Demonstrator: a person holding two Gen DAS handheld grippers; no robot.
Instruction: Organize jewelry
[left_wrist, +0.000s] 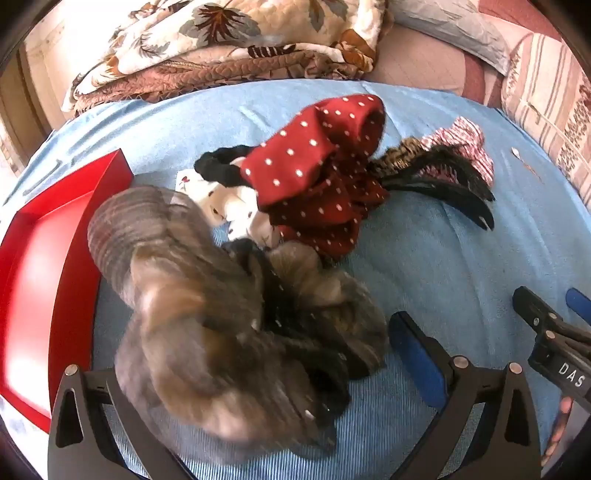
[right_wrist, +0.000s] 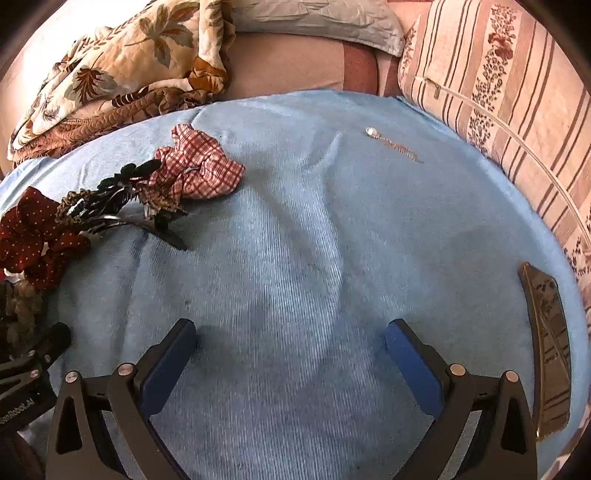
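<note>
Left gripper carries a big grey-brown scrunchie, blurred. It bulges up in front of the lens and hides the left finger. The right blue pad stands clear of the fabric, so whether the jaws are clamped on it I cannot tell. It hangs just beside the red tray, which sits at the left edge of the blue bedspread. The tray is probably the collecting place, which would explain the carry toward that side.

Pile mid-bed, items touching and overlapping:
- red polka-dot scrunchie
- white printed scrunchie, partly under the red one
- black scrunchie behind both
- black claw clip
- red-checked scrunchie toward the far edge

They are heaped as unsorted stock, to be taken one at a time.

Right gripper hovers over bare bedspread with its jaws released and wide, nothing between them. It looks parked there to stay out of the left's way.

A pearl pendant on a fine chain lies alone near the far right corner, well apart from the pile. A dark patterned flat object lies at the right edge; I cannot identify it.

Folded floral quilt and striped pillow lie beyond the bedspread.
</note>
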